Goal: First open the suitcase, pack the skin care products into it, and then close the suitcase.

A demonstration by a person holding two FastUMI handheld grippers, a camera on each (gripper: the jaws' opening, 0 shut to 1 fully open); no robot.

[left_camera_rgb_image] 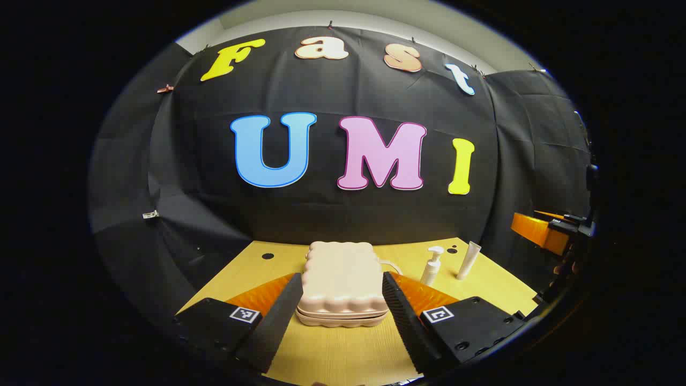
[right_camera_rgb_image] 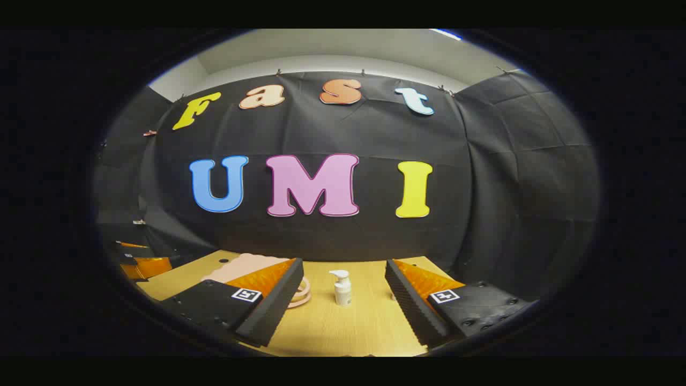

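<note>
A closed, pale pink suitcase [left_camera_rgb_image: 342,281] with wavy edges lies flat on the wooden table [left_camera_rgb_image: 332,354]. My left gripper [left_camera_rgb_image: 342,276] is open, with one finger on each side of the case; I cannot tell if they touch it. To the right of the case stand a white pump bottle [left_camera_rgb_image: 432,265] and a white tube [left_camera_rgb_image: 468,261]. In the right gripper view the pump bottle [right_camera_rgb_image: 342,288] stands ahead, centred between the fingers of my open right gripper [right_camera_rgb_image: 343,264], which holds nothing. The suitcase [right_camera_rgb_image: 241,266] lies to its left, partly hidden by a finger.
The table [right_camera_rgb_image: 343,327] has small dark holes near its far edge, where the black cloth wall rises. The right gripper [left_camera_rgb_image: 546,233] hangs at the far right of the left gripper view; the left gripper [right_camera_rgb_image: 142,264] is at the far left of the right gripper view.
</note>
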